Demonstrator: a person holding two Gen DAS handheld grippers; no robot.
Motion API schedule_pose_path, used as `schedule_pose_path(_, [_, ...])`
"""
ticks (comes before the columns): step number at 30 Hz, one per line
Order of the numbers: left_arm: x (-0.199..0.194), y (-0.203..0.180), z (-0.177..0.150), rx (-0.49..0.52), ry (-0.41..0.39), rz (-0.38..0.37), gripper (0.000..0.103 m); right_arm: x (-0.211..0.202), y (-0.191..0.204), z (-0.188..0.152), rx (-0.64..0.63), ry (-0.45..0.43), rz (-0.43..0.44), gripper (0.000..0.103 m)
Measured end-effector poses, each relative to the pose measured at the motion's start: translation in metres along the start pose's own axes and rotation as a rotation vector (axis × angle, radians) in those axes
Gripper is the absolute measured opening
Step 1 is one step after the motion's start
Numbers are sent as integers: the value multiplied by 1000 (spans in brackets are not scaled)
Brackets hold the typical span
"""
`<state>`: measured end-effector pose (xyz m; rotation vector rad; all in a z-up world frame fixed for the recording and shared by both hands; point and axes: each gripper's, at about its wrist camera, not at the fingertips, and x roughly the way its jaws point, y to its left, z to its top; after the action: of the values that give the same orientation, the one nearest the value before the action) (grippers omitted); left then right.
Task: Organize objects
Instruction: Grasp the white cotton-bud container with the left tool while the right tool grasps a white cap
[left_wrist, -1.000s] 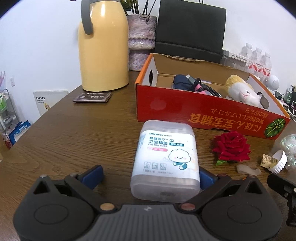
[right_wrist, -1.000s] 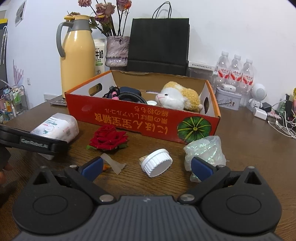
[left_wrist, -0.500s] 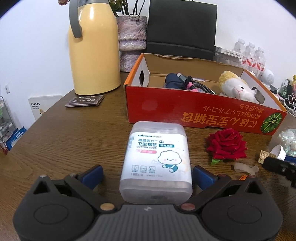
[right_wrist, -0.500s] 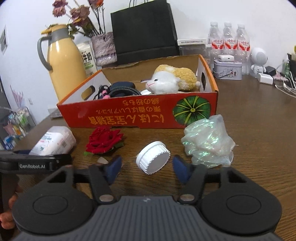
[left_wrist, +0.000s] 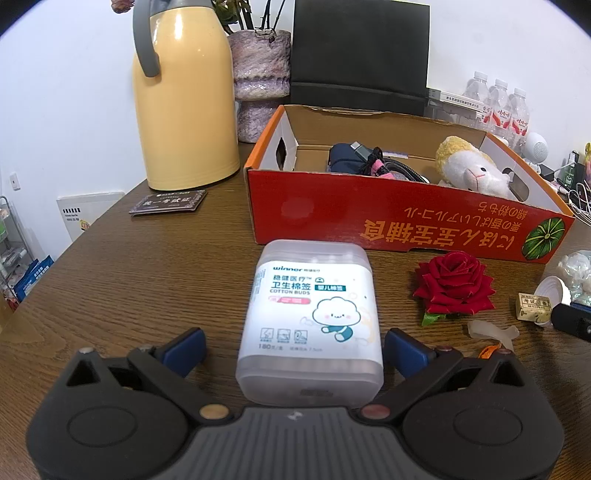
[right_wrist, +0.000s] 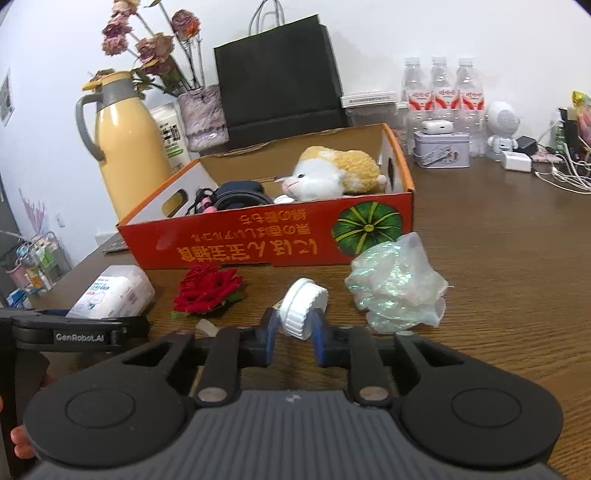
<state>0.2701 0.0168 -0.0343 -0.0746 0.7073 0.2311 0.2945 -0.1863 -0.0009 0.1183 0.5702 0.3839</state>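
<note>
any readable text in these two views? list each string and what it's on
"winner", "COTTON BUDS" with Chinese lines: cotton bud box label.
"GenRobot.AI": side of the left hand-held gripper, in the right wrist view.
Large yellow Japanese lettering, upside down: front wall of the red cardboard box; characters not transcribed.
Too small or blurred: dark card, small gold cube, water bottles, milk carton, box's fine print.

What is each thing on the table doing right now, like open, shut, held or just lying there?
Left gripper: open, pads clear of the cotton bud box.
Cotton bud box: closed, lying flat between them.
Right gripper: closing, pads against the white cap.
White cap: tilted on edge.
Red cardboard box: open-topped, plush toy inside.
Red rose: loose on the table.
Plastic wrap: crumpled.
</note>
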Motion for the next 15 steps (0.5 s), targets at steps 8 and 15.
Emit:
schedule_pose_path(8, [0, 0, 0, 0, 0, 0, 103, 18, -4, 9, 27, 8, -18, 45])
schedule_pose_path(15, [0, -1, 0, 0, -1, 0, 103, 5, -7, 7, 53, -66, -57, 15])
